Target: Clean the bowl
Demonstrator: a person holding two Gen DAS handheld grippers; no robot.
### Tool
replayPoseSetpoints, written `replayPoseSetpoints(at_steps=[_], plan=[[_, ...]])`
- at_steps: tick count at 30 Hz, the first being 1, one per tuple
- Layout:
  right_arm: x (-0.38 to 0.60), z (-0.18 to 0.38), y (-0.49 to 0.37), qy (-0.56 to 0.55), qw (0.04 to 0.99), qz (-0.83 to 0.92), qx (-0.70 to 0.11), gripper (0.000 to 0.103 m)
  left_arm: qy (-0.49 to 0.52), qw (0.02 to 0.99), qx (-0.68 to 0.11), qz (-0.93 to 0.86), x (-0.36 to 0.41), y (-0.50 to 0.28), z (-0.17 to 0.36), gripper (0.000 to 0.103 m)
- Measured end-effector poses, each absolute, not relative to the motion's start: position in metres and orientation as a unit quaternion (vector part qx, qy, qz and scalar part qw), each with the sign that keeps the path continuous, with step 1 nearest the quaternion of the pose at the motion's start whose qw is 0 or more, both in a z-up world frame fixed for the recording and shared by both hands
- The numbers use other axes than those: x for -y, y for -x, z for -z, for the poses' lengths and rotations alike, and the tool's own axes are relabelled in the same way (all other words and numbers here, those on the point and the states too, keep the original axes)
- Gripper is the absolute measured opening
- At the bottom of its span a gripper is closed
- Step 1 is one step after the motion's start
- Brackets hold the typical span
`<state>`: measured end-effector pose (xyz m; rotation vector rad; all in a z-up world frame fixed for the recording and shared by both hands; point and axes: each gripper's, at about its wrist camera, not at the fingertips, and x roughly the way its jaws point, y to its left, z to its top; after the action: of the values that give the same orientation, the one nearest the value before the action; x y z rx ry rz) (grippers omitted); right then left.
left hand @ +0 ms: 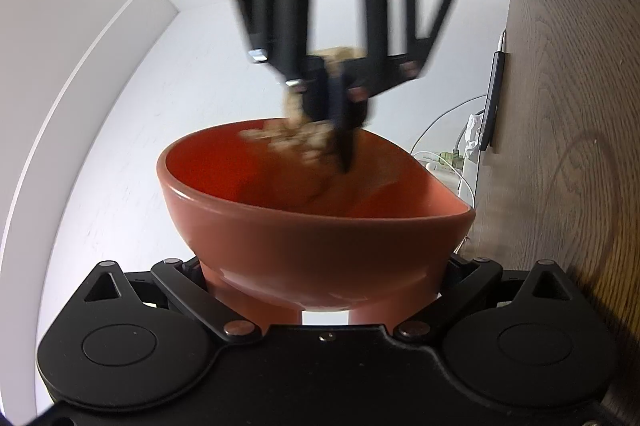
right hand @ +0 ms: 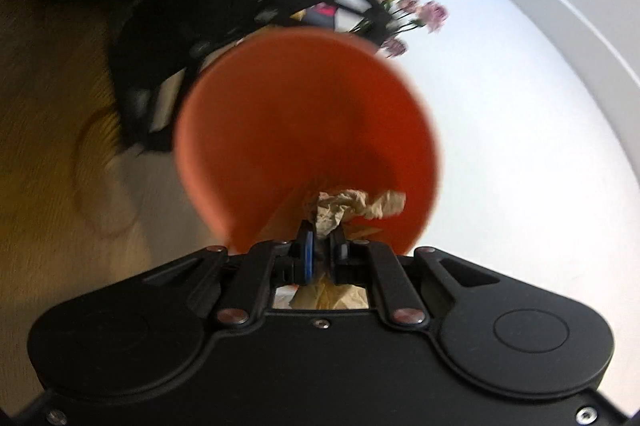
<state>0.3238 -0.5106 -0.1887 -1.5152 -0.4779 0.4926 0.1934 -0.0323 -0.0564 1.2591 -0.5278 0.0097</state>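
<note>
Between the two grippers: red bowl (left hand: 316,226), held off the table, tilted with its mouth toward the right gripper (left hand: 340,146)
Bowl, feel: looks glazed ceramic, so probably stiff, weighty for its size, smooth and slippery; likely to chip or break if dropped
Bowl, hold: left gripper (left hand: 320,290) closed around the narrow foot at the base; jaws set wide on either side of it; judged the surest place to grip, since the flared wall offers no purchase
Paper wad (right hand: 352,206): crumpled brown paper, soft and light; should crush and mould to the curve
Right gripper, fingers: pinched narrow on the wad, paper bulging in front of and behind the pads; tips just inside the bowl's rim
Wiping pressure: best kept gentle, as hard pushes could lever the bowl on its foot
</note>
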Motion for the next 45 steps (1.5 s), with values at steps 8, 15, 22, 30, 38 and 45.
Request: replayPoseSetpoints(at_steps=[8, 15, 22, 30, 38, 45], plan=[[0.527, 0.213, -0.274, 0.669, 0.654, -0.279, 0.216, 0.008, -0.582, 0.776, 0.244, -0.004, 0.033, -0.194, 0.056, 0.098], [0.536, 0.2, -0.255, 0.649, 0.668, -0.257, 0.259, 0.008, -0.582, 0.776, 0.244, -0.004, 0.033, -0.194, 0.057, 0.098], [0.586, 0.195, -0.264, 0.655, 0.682, -0.21, 0.249, 0.008, -0.582, 0.776, 0.244, -0.004, 0.034, -0.194, 0.057, 0.098], [0.648, 0.207, -0.26, 0.672, 0.675, -0.21, 0.223, 0.008, -0.582, 0.776, 0.244, -0.004, 0.036, -0.194, 0.056, 0.098], [0.671, 0.22, -0.224, 0.668, 0.675, -0.225, 0.217, 0.008, -0.582, 0.776, 0.244, -0.004, 0.033, -0.195, 0.057, 0.098], [0.652, 0.239, -0.209, 0.662, 0.667, -0.258, 0.225, 0.008, -0.582, 0.776, 0.244, -0.004, 0.03, -0.196, 0.058, 0.098]])
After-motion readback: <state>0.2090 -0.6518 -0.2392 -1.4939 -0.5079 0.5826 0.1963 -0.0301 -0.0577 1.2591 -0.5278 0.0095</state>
